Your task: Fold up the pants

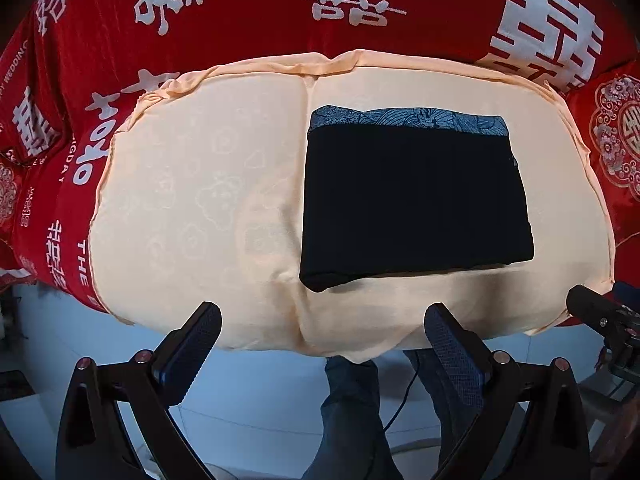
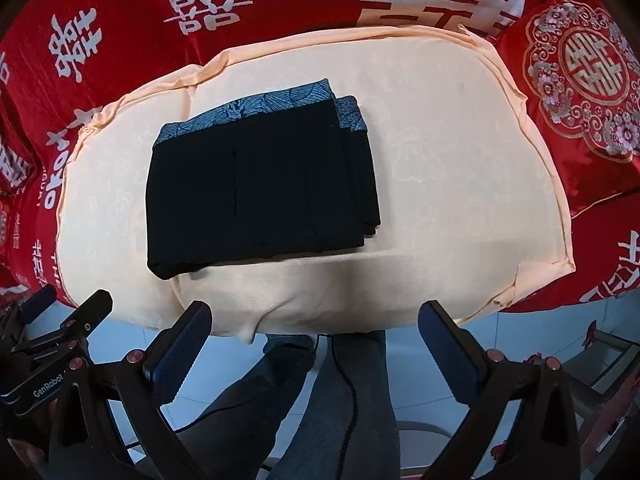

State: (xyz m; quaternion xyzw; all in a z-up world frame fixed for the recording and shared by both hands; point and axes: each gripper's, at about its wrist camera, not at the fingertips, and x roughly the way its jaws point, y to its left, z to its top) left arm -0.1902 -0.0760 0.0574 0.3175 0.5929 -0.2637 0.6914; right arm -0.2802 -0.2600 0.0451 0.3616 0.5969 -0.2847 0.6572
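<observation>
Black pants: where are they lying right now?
The folded black pants lie on the peach cushion, right of centre in the left wrist view and left of centre in the right wrist view, blue patterned waistband on the far edge.

The red bedspread is showing large white double-happiness characters — 囍 — repeated across it, with partial Latin words running along its left edge: "WEDDING", "BIGDAY" and "THE". The red cushion is carrying the same character inside a floral medallion. "GenRobot" is reading in white on the left gripper body — right-wrist view.
</observation>
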